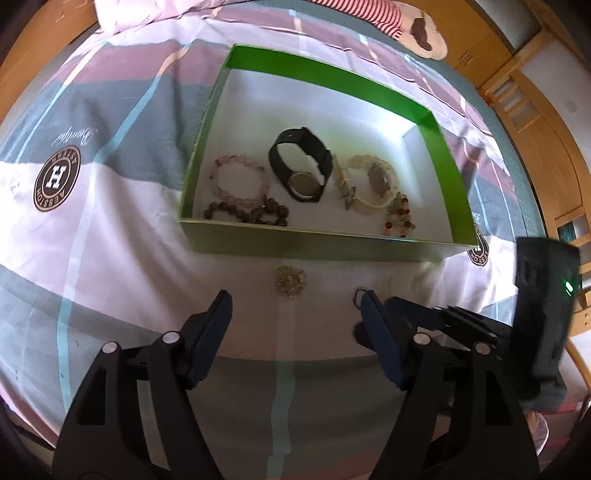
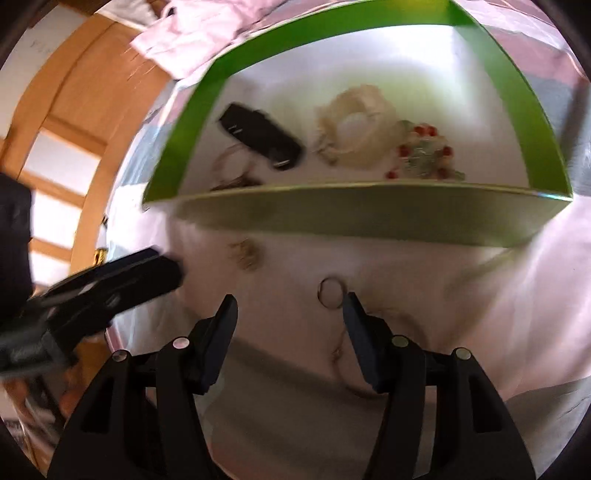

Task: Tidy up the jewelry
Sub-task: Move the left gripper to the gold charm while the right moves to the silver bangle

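A green box (image 1: 448, 173) with a white floor lies on the bed and holds a black watch (image 1: 301, 168), a cream watch (image 1: 373, 182), a pink bead bracelet (image 1: 238, 181), a dark bead bracelet (image 1: 245, 214) and a mixed bead bracelet (image 1: 400, 218). A small gold piece (image 1: 291, 281) lies on the sheet just in front of the box, ahead of my open, empty left gripper (image 1: 295, 302). A thin ring (image 2: 331, 292) lies on the sheet by the right fingertip of my open, empty right gripper (image 2: 290, 301). The box (image 2: 369, 218) and gold piece (image 2: 246, 253) show blurred there.
The bedsheet (image 1: 110, 229) is striped pink, grey and white with round logos. A pillow (image 1: 155, 11) and a striped soft toy (image 1: 373, 14) lie beyond the box. Wooden furniture (image 1: 532, 110) stands at the right. My right gripper (image 1: 443, 317) shows beside the left one.
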The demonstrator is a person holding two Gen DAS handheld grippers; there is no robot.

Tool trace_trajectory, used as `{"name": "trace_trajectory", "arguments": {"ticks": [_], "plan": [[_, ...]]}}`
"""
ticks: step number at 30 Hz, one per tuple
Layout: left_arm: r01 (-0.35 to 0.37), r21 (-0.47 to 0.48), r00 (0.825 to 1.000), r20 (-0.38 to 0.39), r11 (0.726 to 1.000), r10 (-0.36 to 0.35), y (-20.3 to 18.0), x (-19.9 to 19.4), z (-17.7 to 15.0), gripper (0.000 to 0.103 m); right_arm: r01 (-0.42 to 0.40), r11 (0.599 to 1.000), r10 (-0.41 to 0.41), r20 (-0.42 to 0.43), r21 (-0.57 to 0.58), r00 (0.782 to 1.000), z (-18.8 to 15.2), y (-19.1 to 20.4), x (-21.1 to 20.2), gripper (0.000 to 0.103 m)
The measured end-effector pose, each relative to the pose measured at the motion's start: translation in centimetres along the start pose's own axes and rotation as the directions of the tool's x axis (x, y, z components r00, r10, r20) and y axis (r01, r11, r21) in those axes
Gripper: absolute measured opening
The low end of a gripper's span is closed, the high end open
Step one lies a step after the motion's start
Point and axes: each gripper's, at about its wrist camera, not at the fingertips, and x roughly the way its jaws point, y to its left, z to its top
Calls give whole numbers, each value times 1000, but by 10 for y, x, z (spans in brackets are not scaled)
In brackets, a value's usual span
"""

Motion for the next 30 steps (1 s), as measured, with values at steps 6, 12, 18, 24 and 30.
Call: {"name": "trace_trajectory", "arguments": {"ticks": [6, 12, 18, 24, 30], "plan": [[-45, 23, 999, -21, 999, 46, -4, 15, 1, 75, 193, 981, -193, 51, 12, 980, 0, -14, -21, 62], [-100, 66, 994, -41, 993, 103, -16, 42, 4, 53, 218, 972, -221, 30, 82, 975, -2, -38, -27, 62], [-116, 77, 992, -36, 990, 119, -22, 58, 10, 36, 232, 970, -234, 16, 77, 972, -9, -40, -27, 62], [-121, 60, 992, -26, 991, 123, -17, 53, 10, 22, 247, 966, -248, -1, 72, 969, -11, -42, -26, 62], [-42, 78, 999, 5, 996, 42, -15, 17, 0, 22, 250, 966, -250, -2, 60, 968, -13, -41, -27, 62]]}}
